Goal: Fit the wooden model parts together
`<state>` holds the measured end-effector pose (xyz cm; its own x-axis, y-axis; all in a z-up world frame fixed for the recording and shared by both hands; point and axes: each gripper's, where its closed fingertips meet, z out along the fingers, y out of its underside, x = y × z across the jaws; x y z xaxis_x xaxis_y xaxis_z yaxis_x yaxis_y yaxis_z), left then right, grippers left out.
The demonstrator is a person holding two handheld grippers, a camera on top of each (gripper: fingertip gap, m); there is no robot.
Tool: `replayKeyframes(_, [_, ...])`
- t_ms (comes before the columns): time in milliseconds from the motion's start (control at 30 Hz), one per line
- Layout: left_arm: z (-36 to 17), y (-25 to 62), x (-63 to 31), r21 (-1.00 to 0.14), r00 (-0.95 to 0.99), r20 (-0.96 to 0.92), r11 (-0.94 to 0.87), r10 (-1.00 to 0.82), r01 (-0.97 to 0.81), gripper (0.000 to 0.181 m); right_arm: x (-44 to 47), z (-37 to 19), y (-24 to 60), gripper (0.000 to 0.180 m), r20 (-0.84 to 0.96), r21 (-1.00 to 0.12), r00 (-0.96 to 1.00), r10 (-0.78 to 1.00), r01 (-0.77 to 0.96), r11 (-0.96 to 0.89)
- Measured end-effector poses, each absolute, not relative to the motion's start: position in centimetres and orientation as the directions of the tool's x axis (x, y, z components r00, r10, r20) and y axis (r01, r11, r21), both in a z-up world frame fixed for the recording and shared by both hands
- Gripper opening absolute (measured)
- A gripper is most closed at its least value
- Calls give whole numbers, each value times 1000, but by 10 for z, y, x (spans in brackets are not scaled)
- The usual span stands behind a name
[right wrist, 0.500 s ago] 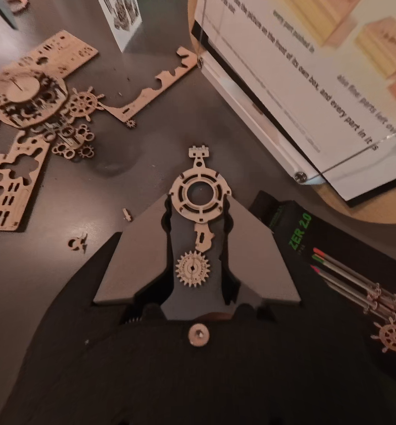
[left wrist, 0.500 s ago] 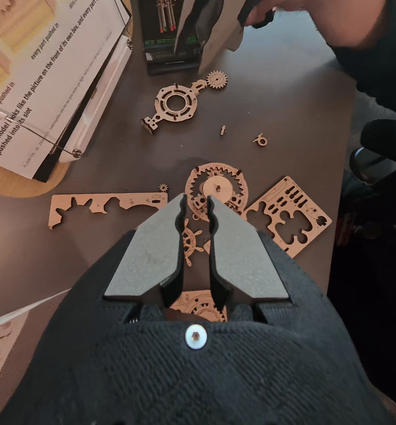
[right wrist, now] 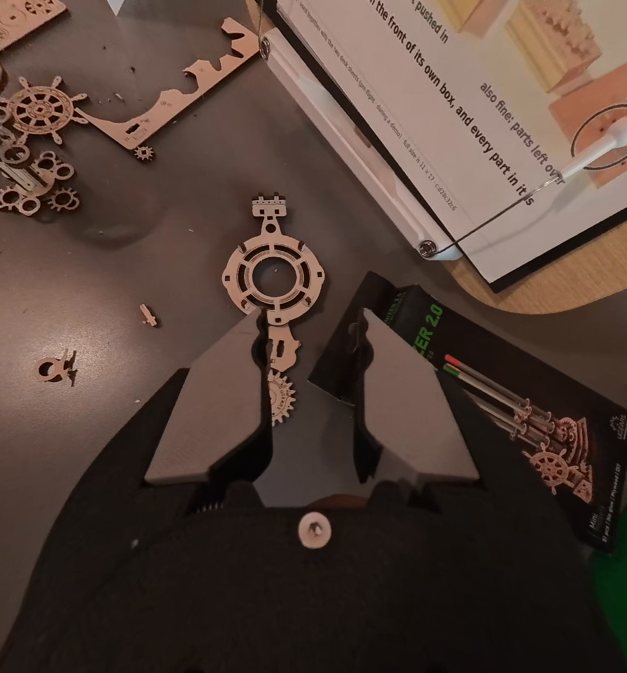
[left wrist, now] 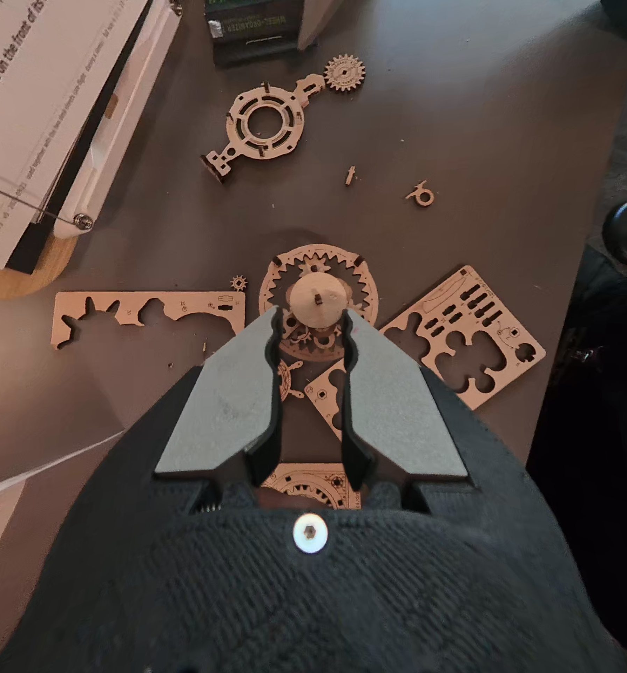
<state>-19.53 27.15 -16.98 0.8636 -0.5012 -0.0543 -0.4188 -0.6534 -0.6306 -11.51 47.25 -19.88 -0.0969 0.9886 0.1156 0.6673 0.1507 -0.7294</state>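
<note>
The left gripper (left wrist: pixel 311 314) is hovering over the gear assembly (left wrist: pixel 318 302) on the dark counter (left wrist: pixel 450 127), its jaws released and flanking the round wooden disc (left wrist: pixel 317 296) on top; whether they are touching it, I cannot tell. A cut-out sheet (left wrist: pixel 465 338) is lying just beside the assembly, and a long offcut strip (left wrist: pixel 148 315) is sitting on the other side. The right gripper (right wrist: pixel 314 313) is hanging with jaws wide apart and gripping nothing, above the ring-shaped part (right wrist: pixel 273 278). That part's tail is running between the jaws, with a small cog (right wrist: pixel 283 397) peeking out beside one finger (right wrist: pixel 217 400). A ship's wheel piece (right wrist: pixel 40 109) is resting well apart, and a black box (right wrist: pixel 505 418) is lying under the other finger.
</note>
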Motion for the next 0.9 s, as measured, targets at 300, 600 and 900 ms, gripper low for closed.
replayKeyframes(300, [-153, 257, -210, -617, 923, -71, -710, -379, -339, 49, -104, -203, 478, 44, 225, -700, -78, 971, 680, 217])
replayKeyframes(600, [-158, 249, -228, -619, 953, -56, -739, -297, -267, 50, -98, -207, 475, 49, 211, -699, -94, 973, 681, 218])
replayKeyframes(900, [-179, 259, -217, -762, 912, 56, -607, -406, -223, 62, -83, -196, 481, 59, 42, -776, -89, 995, 625, 89])
